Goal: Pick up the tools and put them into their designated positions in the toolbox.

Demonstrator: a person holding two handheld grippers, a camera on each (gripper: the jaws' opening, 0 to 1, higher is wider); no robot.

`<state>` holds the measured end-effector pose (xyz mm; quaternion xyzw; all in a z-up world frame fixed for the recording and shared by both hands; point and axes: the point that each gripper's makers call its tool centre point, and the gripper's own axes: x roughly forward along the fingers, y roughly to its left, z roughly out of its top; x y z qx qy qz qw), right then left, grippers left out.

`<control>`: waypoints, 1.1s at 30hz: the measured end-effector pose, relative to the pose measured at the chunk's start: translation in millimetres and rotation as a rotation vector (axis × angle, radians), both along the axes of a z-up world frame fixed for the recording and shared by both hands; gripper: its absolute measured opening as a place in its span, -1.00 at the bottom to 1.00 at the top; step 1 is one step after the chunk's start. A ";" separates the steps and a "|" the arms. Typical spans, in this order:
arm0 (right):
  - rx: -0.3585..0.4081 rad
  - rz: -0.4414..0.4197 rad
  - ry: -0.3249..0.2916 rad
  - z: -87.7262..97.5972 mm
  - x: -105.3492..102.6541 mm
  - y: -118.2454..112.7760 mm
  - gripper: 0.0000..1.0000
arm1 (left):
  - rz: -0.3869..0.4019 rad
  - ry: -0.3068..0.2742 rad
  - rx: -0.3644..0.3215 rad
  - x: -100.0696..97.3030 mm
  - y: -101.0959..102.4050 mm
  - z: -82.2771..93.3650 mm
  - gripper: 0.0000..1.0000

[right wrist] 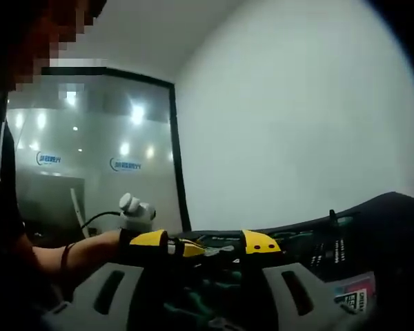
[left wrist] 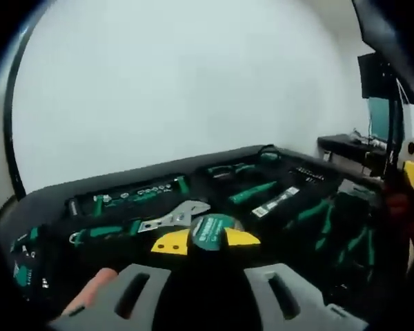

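The left claw [left wrist: 207, 238], clamped on a round tape measure [left wrist: 208, 231], holds something rigid, smooth, best pinched across its flat faces.

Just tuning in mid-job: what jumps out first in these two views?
In the left gripper view, the yellow-tipped left tongs close on a round green tape measure above the open black toolbox, beside a silver wrench. In the right gripper view, the right tongs hover over the tools, with a person's arm at left.
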<state>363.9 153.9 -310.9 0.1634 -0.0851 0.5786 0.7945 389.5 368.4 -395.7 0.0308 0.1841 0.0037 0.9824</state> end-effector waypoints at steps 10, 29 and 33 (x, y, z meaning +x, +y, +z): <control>-0.002 -0.003 0.002 -0.5 0.2 0.0 -0.22 | -0.064 0.005 0.040 31.5 -17.7 15.7 -0.77; -0.008 0.008 0.007 -2.3 -2.4 1.2 -0.22 | -0.011 -0.029 0.020 33.9 -13.1 -5.6 -0.97; -0.009 0.007 0.004 -2.0 -2.2 1.1 -0.22 | -0.006 -0.037 0.005 29.6 -16.4 -4.5 -0.98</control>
